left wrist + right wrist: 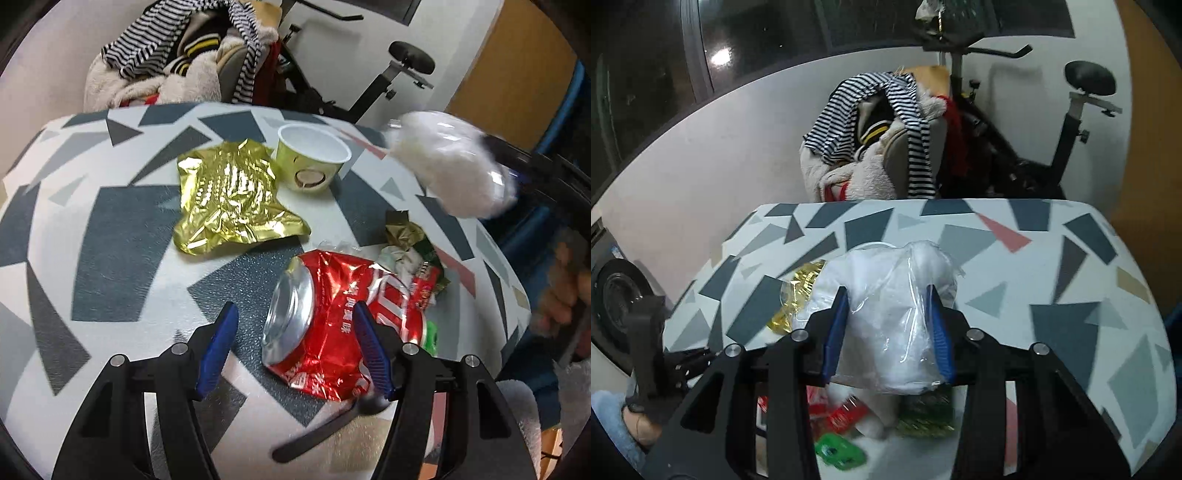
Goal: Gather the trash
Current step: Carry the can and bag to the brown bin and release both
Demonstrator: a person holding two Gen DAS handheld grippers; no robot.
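Beyond the patterned table [1015,266], striped clothes [871,122] heap beside an exercise bike [1067,125].

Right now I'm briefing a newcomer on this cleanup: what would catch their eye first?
The crushed red can lies nearest, between the open left gripper's fingers. Behind it a crumpled gold wrapper sits beside a paper cup on the patterned table. The right gripper holds a white bag above the table.

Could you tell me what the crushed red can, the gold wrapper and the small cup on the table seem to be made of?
Crushed red can: thin metal, probably aluminium; glossy red print, bare silvery end, sharp dents.
Gold wrapper: metallised foil or film; mirror-bright creases.
Small cup: likely coated paper, possibly plastic; matte white inside, printed green outside.
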